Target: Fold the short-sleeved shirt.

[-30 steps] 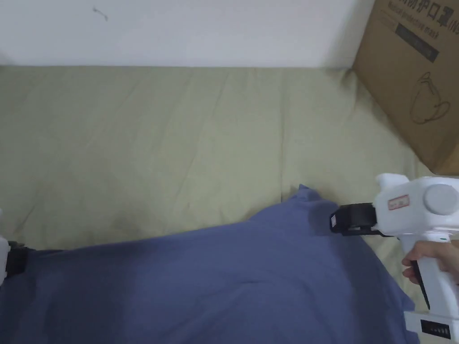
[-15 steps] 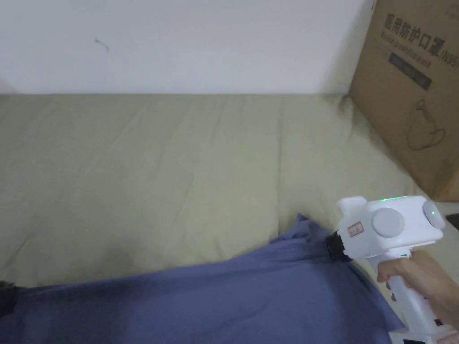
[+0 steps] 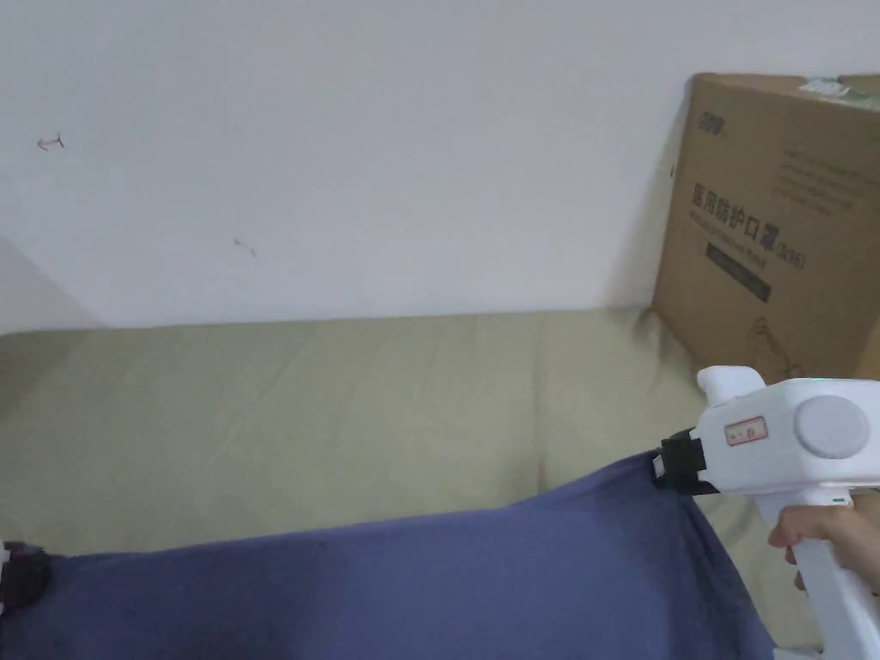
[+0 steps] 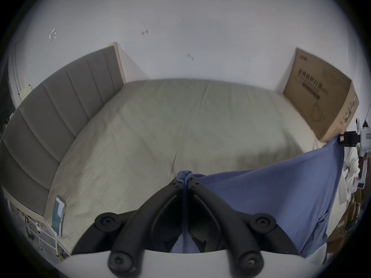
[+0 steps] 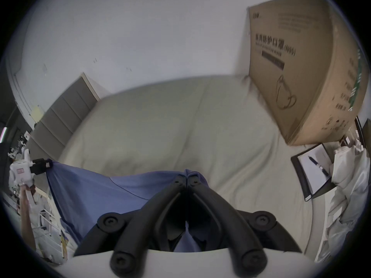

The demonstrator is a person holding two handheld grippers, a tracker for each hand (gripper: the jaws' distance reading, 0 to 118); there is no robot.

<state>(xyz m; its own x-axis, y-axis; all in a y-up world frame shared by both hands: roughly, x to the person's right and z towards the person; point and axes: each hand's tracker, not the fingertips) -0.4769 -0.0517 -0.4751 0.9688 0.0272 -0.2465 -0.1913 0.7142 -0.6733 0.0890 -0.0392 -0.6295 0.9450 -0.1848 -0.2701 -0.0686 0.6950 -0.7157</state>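
Blue shirt [image 3: 447, 584] between both clamped grippers

Bed [image 4: 180, 122] with a pale olive sheet [image 3: 344, 412], lightly creased, long edge against the white wall. Grey padded headboard [image 4: 50, 109] at its left end. Big cardboard box [image 5: 305, 65] stands on the right end, tilted, touching the wall. Open black folder [image 5: 313, 174] with a pen near the box, probably lying on the bed edge; view blurred there.
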